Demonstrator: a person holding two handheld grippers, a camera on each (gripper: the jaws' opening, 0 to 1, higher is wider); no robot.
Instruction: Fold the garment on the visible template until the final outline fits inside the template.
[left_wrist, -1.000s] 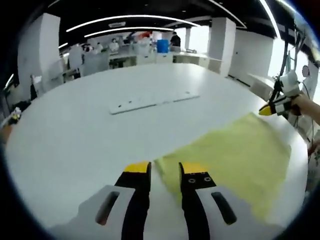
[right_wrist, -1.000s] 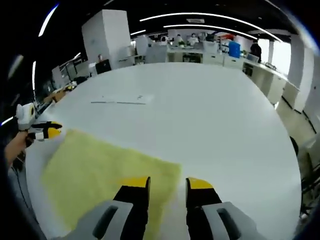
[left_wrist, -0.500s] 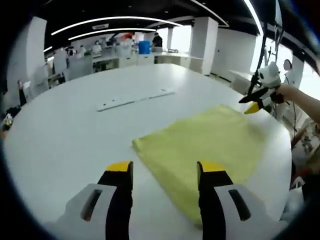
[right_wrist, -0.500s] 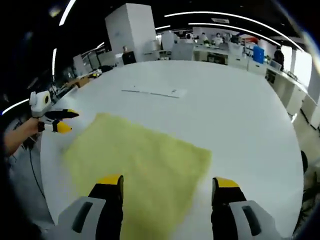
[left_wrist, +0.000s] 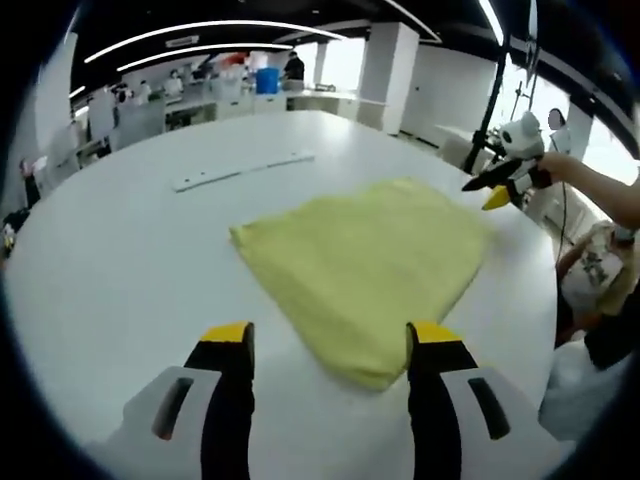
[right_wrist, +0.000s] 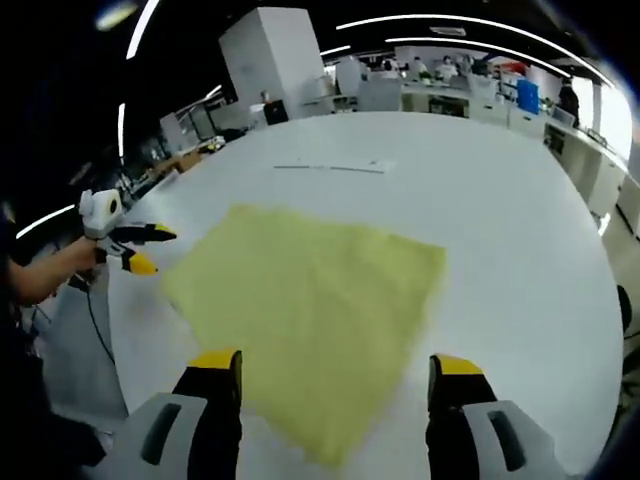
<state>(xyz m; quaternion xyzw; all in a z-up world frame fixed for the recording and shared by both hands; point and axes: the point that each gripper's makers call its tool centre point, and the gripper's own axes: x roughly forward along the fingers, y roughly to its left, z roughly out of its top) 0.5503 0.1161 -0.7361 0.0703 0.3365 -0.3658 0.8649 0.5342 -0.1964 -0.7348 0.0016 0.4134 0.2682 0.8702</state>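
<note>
Yellow garment (left_wrist: 365, 265) lies flat on the round white tabletop (left_wrist: 120, 260), spread as a roughly four-sided sheet, one layer or folded I can't tell from the fisheye. In the left gripper view the left gripper (left_wrist: 330, 345) hangs above the near edge of the cloth, jaws wide apart, nothing between them; the nearest cloth corner sits between the two yellow-tipped jaws in the picture but below them, not touching as far as I can see. In the right gripper view the right gripper (right_wrist: 337, 372) is likewise over the garment (right_wrist: 305, 300), jaws wide, holding nothing, the cloth's near corner between them. Each gripper shows in the other's view: the right one (left_wrist: 497, 184) held by a hand at the far right side of the cloth, just off its edge; the left one (right_wrist: 135, 248) at the left edge of the tabletop (right_wrist: 520, 250), just beside the cloth's corner, its jaws parted. A thin pale strip (left_wrist: 243, 171) lies on the tabletop beyond the garment, well apart from it; same strip (right_wrist: 330, 167) in the right gripper view. Open office with desks behind.
</note>
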